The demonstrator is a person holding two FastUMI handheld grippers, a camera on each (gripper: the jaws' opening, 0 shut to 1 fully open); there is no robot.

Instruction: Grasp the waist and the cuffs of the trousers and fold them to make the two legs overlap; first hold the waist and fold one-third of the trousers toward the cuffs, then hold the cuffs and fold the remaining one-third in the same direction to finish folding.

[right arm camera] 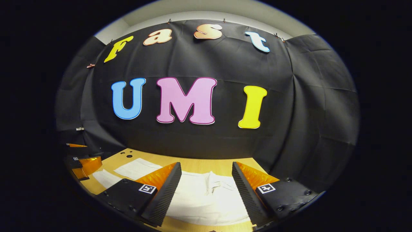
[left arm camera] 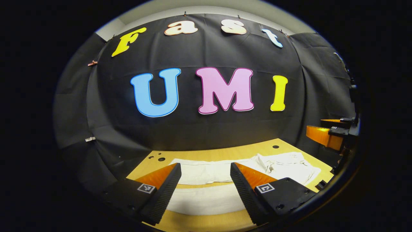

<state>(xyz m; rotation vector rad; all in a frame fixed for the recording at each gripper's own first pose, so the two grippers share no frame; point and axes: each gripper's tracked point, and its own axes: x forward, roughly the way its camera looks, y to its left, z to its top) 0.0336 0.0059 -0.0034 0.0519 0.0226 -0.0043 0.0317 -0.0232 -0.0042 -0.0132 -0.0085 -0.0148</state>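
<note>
No fold made yet: the white trousers (left arm camera: 225,174) lie flat on the wooden table (left arm camera: 212,154) – legs apart (waist rightward). Left gripper (left arm camera: 205,187) and right gripper (right arm camera: 206,190) hover above, both released, grasping nothing.

The left tool (left arm camera: 206,188) and the right tool (right arm camera: 206,190) both hover level with fingers spread wide apart, gripping nothing, each visible at the edge of the other's view.

Dim booth, sharp, fisheye-warped edges
</note>
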